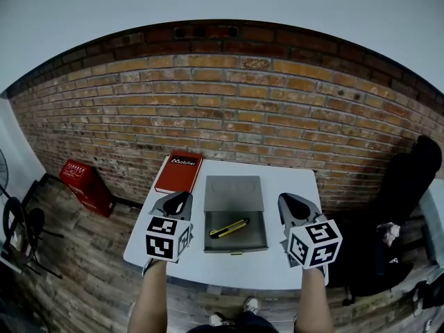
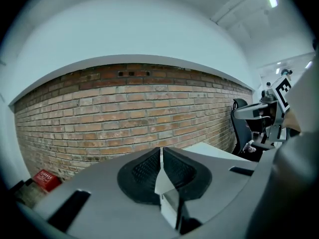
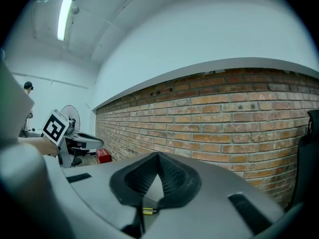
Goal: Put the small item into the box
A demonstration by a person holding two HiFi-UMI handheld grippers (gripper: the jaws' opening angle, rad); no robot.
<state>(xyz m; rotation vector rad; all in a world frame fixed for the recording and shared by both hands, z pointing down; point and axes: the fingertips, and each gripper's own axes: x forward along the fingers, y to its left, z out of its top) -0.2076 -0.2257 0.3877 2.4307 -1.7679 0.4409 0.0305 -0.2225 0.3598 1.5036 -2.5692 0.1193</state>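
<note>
Brick wall [image 1: 229, 103] behind, white table [image 1: 291, 272] below — the left gripper [image 1: 177, 202] and the right gripper [image 1: 291, 205] hover with jaws pressed together, empty. Between them the small yellow item [image 1: 229, 228] lies inside the open grey box [image 1: 254, 239].

Yellow-and-black cutter [image 1: 229, 228], grey box [image 1: 234, 193], red book [image 1: 178, 172], white table [image 1: 286, 179]

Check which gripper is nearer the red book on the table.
Left. The left gripper sits just short of the red book, left of the grey box; the right gripper is across the box, on its right.
</note>
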